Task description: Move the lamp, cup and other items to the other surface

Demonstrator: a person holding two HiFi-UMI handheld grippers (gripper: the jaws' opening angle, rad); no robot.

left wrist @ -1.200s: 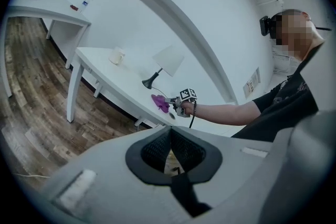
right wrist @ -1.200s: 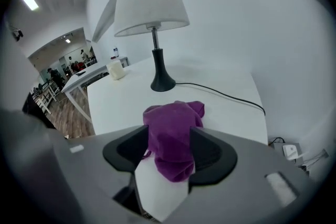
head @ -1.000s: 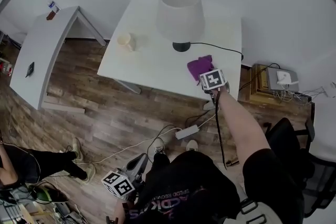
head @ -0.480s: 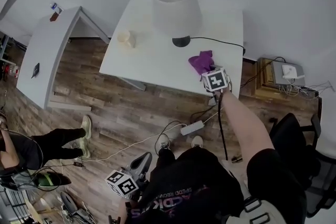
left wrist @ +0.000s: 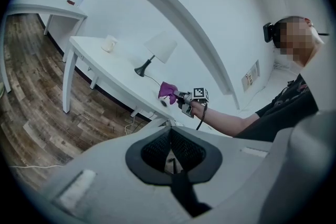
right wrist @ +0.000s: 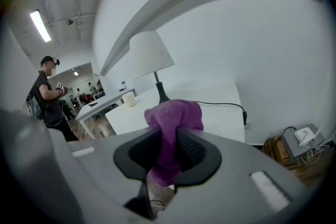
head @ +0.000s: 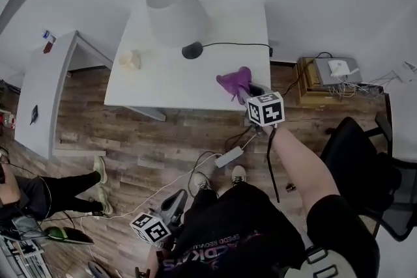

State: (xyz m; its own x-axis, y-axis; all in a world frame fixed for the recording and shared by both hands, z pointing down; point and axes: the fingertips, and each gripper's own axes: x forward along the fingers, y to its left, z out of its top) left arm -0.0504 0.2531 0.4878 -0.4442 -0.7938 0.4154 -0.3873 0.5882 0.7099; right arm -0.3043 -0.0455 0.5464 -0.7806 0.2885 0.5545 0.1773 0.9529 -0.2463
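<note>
The purple cloth [right wrist: 173,122] is pinched between the 2 jaws of the right gripper [head: 247,96], which have just been closing on it. It bunches above the jaws and hangs down between them. It sits over the near right corner of the white table [head: 163,84] and seems lifted off the top.

Behind it on the same table stands the lamp [head: 176,15], upright, with its cord running right to the table's edge. The cup [head: 130,60] stands near the table's left edge, well apart from the lamp.

The left gripper [left wrist: 170,150] is held low beside the person's body, over the wood floor. Its jaws are pressed together with nothing between them.

A 2nd white table [head: 45,94] stands to the left, apart from the 1st. A black chair [head: 355,159] is at the right.
</note>
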